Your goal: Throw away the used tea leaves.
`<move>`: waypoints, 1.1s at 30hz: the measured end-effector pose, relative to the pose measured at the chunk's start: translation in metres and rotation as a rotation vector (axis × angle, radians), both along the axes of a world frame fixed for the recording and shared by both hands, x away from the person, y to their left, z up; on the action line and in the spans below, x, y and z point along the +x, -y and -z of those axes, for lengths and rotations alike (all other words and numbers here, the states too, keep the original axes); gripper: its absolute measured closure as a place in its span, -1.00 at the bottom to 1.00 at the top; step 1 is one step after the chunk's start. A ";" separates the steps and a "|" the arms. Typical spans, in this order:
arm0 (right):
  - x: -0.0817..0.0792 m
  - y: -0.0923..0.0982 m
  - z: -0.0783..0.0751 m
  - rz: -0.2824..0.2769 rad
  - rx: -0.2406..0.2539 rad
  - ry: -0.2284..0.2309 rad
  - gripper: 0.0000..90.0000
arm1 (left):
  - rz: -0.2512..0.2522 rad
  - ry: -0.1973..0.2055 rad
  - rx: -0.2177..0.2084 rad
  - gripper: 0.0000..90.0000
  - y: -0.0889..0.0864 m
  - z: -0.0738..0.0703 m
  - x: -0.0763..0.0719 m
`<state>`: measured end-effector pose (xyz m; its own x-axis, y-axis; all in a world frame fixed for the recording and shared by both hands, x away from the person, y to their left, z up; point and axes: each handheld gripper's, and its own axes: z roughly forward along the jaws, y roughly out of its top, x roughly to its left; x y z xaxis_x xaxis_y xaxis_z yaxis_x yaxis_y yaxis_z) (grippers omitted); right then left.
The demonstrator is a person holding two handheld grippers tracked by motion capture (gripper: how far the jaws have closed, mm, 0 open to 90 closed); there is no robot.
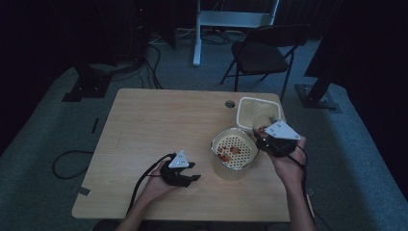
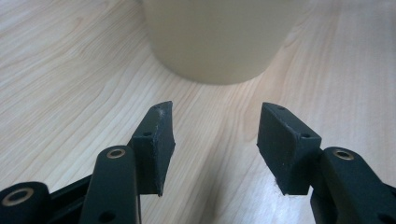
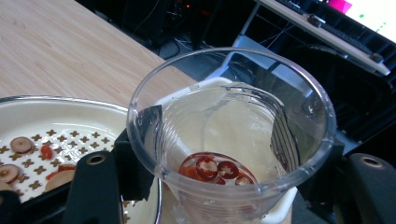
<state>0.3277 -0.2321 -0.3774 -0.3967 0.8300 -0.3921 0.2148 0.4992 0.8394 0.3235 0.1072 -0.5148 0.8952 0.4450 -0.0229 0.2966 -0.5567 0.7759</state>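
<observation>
1. Cup [image 3: 233, 140]: clear plastic, ribbed wall, upright, red chilli slices [image 3: 215, 169] pooled at its bottom.
2. Right gripper [image 1: 270, 139] has its jaws clamped on the cup, held above the table [image 1: 159, 125] between strainer [image 1: 234, 149] and white tub [image 1: 250, 111].
3. Strainer: cream, perforated, a few slices inside.
4. Left gripper [image 2: 215, 140]: jaws apart, nothing between them, facing the strainer's pot [image 2: 219, 42].

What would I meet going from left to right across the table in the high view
Left gripper with its jaws open, then the round strainer bowl holding a few red slices, then the right gripper clamped on a clear plastic cup. The square cream container behind them overlaps, so I leave it out.
</observation>
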 end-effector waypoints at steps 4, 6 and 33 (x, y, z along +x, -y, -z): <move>0.002 -0.006 -0.002 0.003 -0.052 0.010 -0.23 | -0.029 -0.007 0.031 0.03 -0.005 0.008 0.000; 0.003 -0.008 -0.003 0.002 -0.068 0.008 -0.23 | -0.039 0.004 0.050 0.02 -0.006 0.009 0.001; 0.001 -0.042 0.014 -0.047 -0.698 0.008 -0.22 | -0.074 0.045 0.173 -0.01 0.006 0.022 -0.002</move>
<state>0.3289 -0.1903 -0.3919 -0.4207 0.3652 -0.8304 0.1746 0.9309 0.3209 0.3220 0.1017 -0.5370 0.8583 0.5036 0.0987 0.3089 -0.6607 0.6841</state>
